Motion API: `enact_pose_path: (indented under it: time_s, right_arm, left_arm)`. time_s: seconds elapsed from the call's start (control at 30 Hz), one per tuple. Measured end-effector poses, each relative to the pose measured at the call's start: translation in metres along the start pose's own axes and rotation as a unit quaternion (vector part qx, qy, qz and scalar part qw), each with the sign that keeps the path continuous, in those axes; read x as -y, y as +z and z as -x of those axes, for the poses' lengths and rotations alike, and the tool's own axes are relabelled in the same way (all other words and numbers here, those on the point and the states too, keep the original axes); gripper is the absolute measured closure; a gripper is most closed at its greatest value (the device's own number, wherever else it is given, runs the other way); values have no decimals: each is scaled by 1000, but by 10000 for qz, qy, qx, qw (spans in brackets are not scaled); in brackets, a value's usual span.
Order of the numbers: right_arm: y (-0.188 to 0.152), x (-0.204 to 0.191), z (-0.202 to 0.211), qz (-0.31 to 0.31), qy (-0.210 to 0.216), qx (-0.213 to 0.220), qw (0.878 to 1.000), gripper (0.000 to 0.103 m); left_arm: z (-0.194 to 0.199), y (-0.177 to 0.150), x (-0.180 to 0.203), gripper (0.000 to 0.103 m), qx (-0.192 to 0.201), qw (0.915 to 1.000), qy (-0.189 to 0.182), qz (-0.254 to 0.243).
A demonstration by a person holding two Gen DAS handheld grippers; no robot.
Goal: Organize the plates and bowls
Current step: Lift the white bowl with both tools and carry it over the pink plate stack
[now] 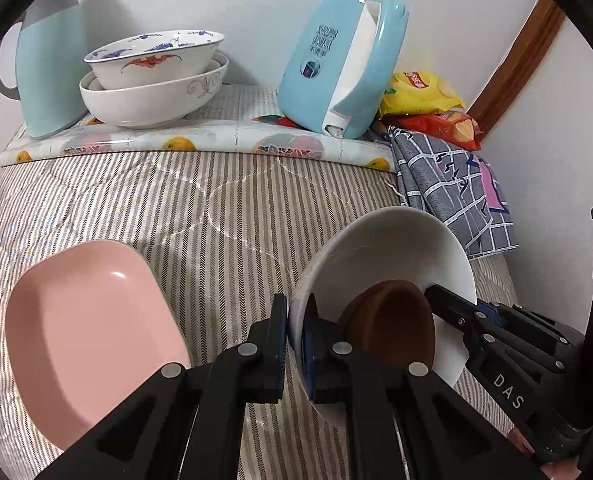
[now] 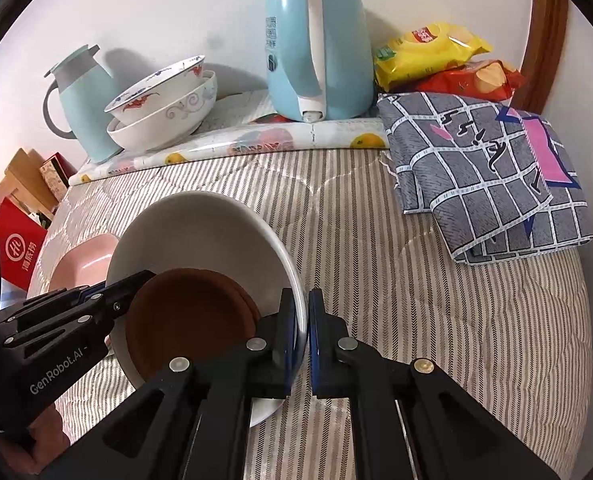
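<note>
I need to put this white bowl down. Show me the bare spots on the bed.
Free: the striped quilt between the white bowl and the checked cloth, and the stretch below that cloth. Crowded: the back shelf, filled by stacked bowls, kettle and snack bags. The pink dish takes the left.

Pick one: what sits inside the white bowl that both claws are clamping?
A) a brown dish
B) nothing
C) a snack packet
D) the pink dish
A: a brown dish lies inside the white bowl, whose rim is pinched by the left claw on one side and the right claw on the other. The pink dish sits apart on the striped cover.
</note>
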State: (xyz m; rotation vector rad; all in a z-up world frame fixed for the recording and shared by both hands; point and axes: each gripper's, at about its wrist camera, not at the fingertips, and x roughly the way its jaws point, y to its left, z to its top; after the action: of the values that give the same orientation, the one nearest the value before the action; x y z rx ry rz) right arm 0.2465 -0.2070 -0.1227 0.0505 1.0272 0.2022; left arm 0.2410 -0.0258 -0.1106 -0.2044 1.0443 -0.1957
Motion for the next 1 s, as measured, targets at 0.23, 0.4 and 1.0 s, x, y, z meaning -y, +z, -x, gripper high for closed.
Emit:
enact_pose_path:
  time_s: [0.23,0.4,1.0]
  right_arm:
    - [-2,-9,13,43,-9,93,9999,97]
    - [-5,-16,21,56,18,149,9999,97]
    - [-11,-44,33,192,176,235,9994,97]
  left_arm:
    - [14,-2,-2,96,104,9999,8,3]
    - [24,-6,-6,96,171,9998,22,45]
    - [50,-18,-28,96,325,9991,158,235]
